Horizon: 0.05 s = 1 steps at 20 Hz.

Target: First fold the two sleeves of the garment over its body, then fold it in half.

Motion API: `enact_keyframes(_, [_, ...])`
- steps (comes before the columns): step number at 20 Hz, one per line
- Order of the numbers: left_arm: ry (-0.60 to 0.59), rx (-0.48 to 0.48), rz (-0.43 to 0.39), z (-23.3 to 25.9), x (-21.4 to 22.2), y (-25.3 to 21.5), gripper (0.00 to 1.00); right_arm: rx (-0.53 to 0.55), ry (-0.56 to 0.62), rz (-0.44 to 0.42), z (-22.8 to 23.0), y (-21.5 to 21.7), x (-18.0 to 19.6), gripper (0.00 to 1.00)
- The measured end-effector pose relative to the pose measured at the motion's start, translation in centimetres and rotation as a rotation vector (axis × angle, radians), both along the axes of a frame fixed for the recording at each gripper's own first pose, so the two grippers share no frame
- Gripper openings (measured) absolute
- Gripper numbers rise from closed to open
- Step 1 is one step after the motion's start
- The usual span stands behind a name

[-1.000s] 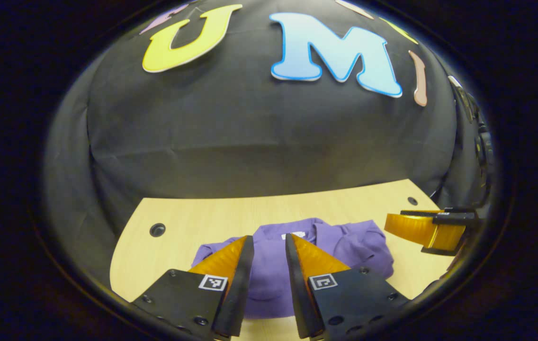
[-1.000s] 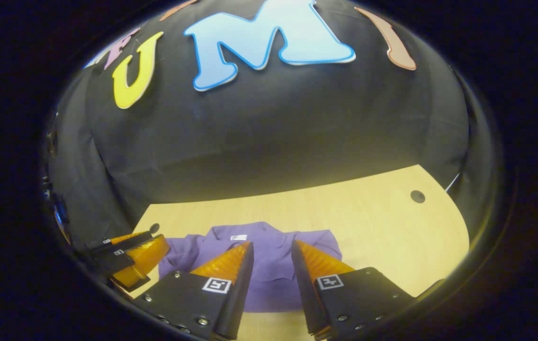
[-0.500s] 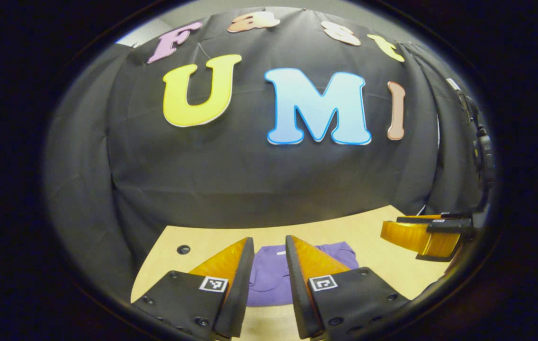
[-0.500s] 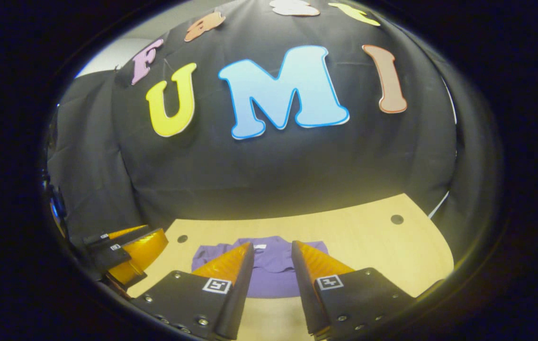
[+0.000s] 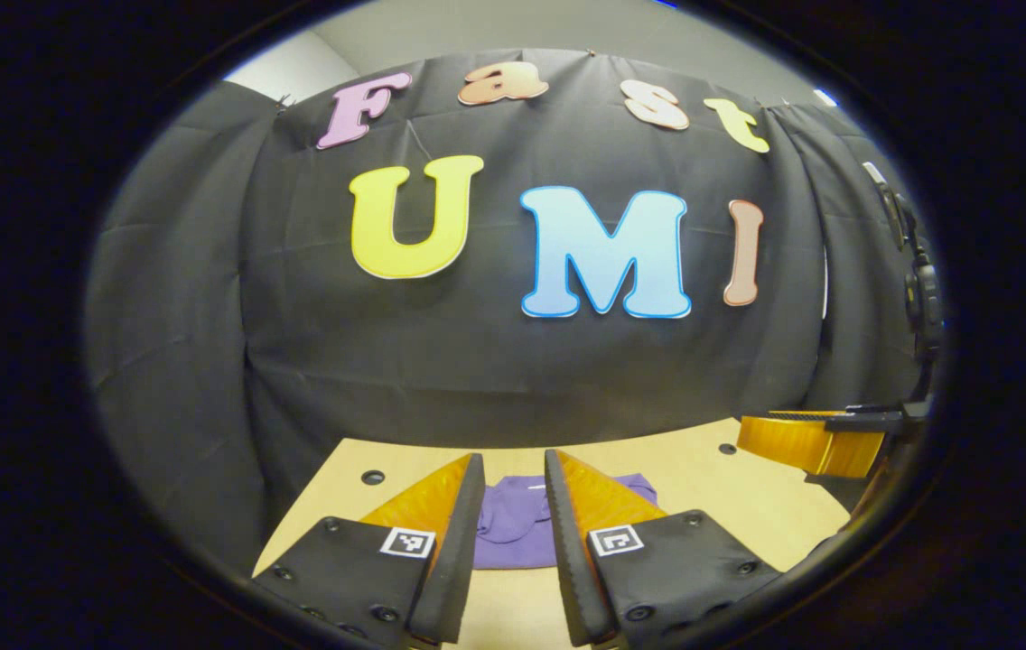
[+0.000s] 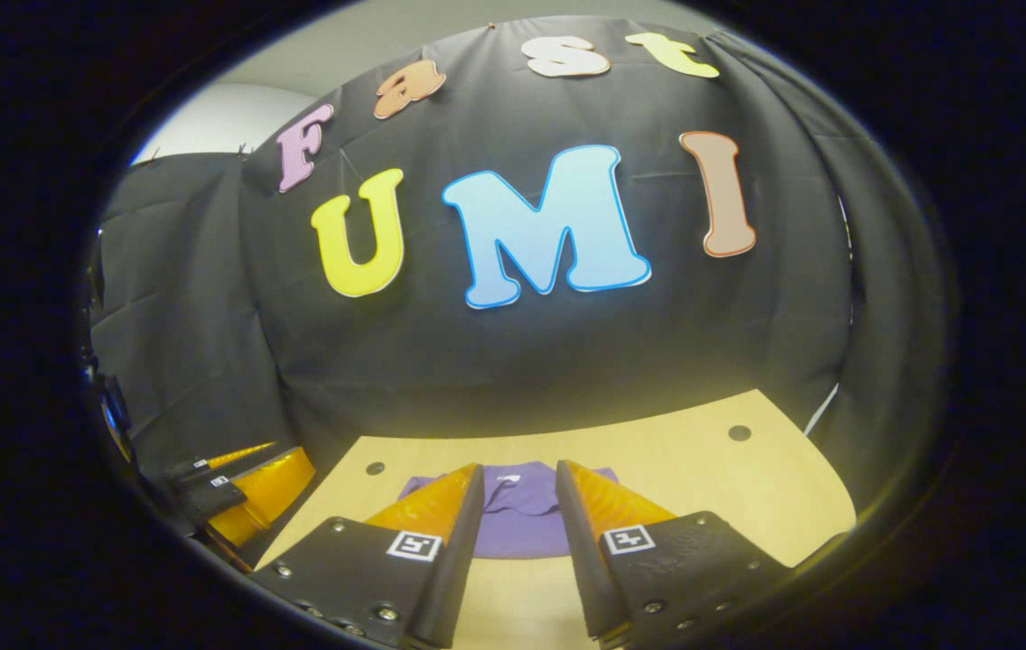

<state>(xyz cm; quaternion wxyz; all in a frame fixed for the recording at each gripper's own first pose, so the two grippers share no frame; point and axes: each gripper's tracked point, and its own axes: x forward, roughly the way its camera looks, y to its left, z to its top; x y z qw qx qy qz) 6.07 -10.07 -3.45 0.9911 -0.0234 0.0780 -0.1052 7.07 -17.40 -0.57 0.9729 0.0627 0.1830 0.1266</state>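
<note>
One folded purple garment [image 5: 513,528] flat on table [image 5: 730,492], collar toward wall, both claws parted, empty.

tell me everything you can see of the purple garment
The garment is a purple cloth top with a collar and a small white tag at the neck. It lies folded into a compact, flat bundle on the light wooden table, collar toward the far wall. Nothing touches it but the table; both open grippers are off it.

Left hand-held gripper [image 5: 514,469] raised, jaws slightly parted, empty, right hand-held gripper [image 6: 518,478] likewise, side by side
</note>
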Motion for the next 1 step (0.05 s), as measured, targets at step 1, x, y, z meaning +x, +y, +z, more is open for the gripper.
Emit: enact_keyframes(1, [0.000, -0.002, 0.004, 0.02, -0.34, 0.38, 0.48, 0.001, -0.007, 0.000, 0.12, -0.03, -0.33, 0.57])
